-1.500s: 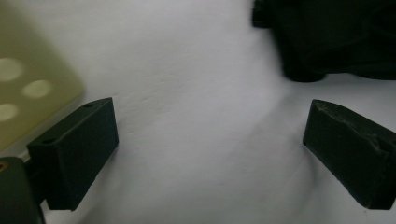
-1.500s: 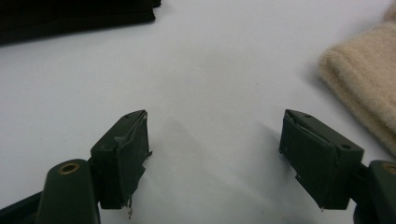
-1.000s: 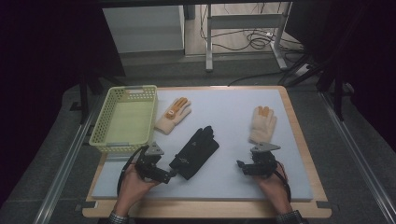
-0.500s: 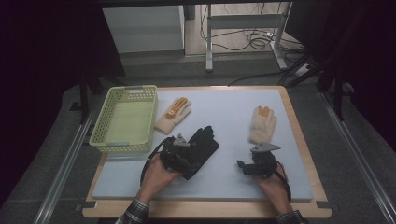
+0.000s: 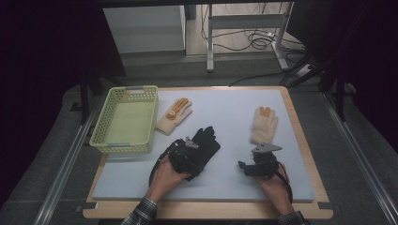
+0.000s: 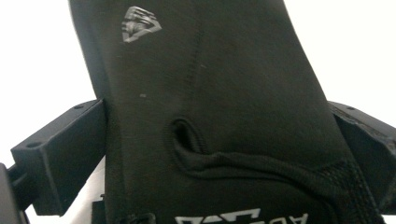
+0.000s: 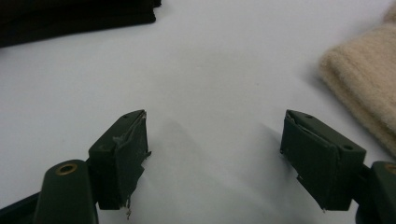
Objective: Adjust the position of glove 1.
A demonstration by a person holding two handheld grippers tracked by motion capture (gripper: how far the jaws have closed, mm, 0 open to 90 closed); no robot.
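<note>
Black glove [image 6: 210, 116] lying flat near middle of counter [image 5: 300, 187], straddled at cuff end by wide left gripper [image 5: 185, 152] for a clean pinch, toward basket [image 5: 124, 119] probably; right gripper [image 7: 215, 144] wide, resting aside near beige glove [image 7: 369, 70].

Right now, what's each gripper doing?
Left gripper: open, fingers straddling the black glove, not yet clamped.
Right gripper: open, holding nothing, beside the beige glove.

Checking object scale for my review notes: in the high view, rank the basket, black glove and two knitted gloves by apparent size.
1. Basket, clearly largest.
2. Black glove, partly hidden by the left tool.
3. Left knitted glove and right knitted glove: look alike, unranked.
</note>
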